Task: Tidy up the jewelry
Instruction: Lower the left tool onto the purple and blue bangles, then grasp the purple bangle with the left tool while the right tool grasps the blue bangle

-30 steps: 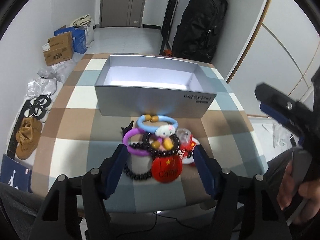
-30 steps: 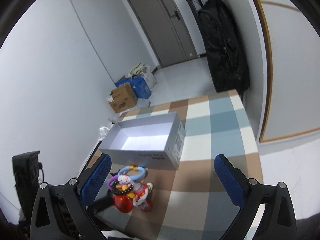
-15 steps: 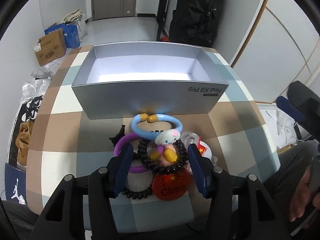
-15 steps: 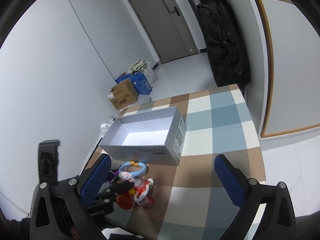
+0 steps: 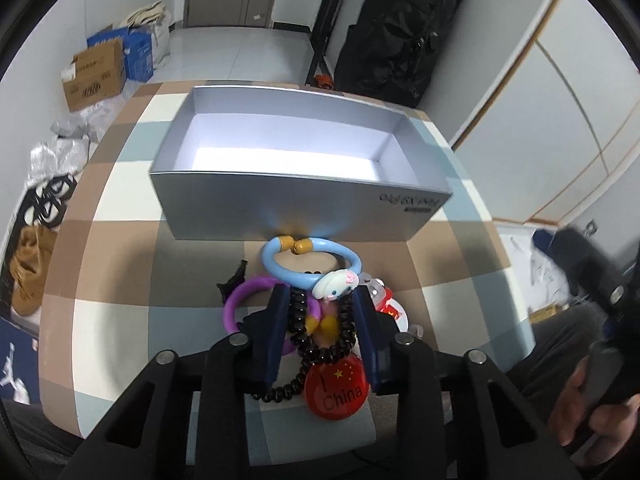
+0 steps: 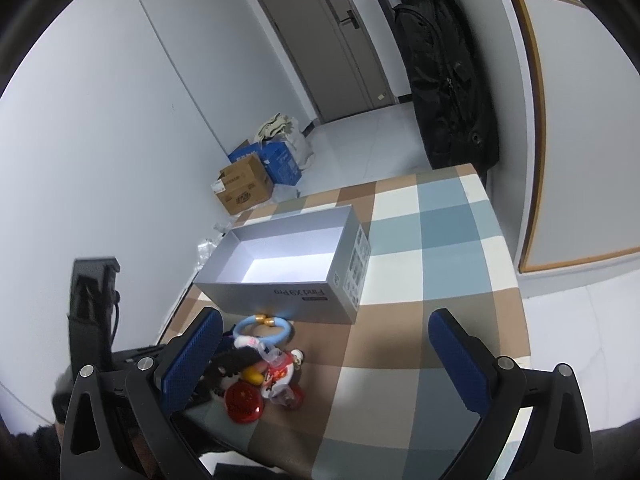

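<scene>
A pile of jewelry lies on the checked tablecloth in front of an empty silver box [image 5: 304,216]. It holds a blue bangle with a white charm [image 5: 308,260], a purple ring [image 5: 236,304], a black bead bracelet [image 5: 320,354] and a red "China" badge [image 5: 336,392]. My left gripper [image 5: 320,300] has its blue fingers closed in around the black bead bracelet. My right gripper [image 6: 324,332] is wide open and empty, above the table to the right of the pile [image 6: 260,368] and near the box [image 6: 288,276].
The checked table [image 6: 432,232] extends right of the box. Cardboard and blue boxes [image 6: 256,176] stand on the floor beyond. A black backpack [image 6: 448,80] hangs by the door. Shoes and bags [image 5: 28,264] lie on the floor at left.
My left gripper moved forward over the pile and its fingers closed from wide apart to narrow around the black bead bracelet. The right gripper stayed open and rose slightly.
</scene>
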`<state>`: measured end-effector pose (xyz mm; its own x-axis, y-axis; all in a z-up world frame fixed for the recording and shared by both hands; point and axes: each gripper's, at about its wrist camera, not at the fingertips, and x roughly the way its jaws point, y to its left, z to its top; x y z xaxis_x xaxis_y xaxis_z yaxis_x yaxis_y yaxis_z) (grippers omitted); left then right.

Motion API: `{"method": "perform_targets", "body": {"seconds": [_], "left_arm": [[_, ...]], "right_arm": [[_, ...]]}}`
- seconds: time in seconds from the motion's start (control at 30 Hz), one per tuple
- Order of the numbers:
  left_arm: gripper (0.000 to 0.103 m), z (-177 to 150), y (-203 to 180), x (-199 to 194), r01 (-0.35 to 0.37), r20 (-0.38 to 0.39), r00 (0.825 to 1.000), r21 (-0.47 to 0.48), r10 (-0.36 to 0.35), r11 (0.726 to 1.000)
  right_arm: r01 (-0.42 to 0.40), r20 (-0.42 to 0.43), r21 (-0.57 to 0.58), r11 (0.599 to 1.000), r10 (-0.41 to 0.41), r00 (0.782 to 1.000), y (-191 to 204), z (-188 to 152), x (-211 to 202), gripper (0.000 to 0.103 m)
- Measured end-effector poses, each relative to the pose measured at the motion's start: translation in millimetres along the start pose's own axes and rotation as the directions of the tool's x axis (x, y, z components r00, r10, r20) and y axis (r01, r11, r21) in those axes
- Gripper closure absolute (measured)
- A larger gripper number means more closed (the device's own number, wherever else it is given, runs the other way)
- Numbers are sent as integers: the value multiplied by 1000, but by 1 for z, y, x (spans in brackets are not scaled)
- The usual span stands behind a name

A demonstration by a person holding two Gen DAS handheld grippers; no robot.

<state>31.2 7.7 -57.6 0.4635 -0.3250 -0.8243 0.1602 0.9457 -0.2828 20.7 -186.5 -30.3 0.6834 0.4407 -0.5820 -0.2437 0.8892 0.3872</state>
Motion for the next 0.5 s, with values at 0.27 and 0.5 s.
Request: {"method": "perform_targets", "body": {"seconds": [0.27,0.5], "left_arm": [[97,5,11,-3,19,-2,1000,-59,-20,998],[98,3,12,-10,26,5,1000,-35,-26,999]], "right_arm": [[-7,-37,-20,1000,7,999,6,-6,8,0],[-105,-115,28,994,108,988,12,0,20,0]]}}
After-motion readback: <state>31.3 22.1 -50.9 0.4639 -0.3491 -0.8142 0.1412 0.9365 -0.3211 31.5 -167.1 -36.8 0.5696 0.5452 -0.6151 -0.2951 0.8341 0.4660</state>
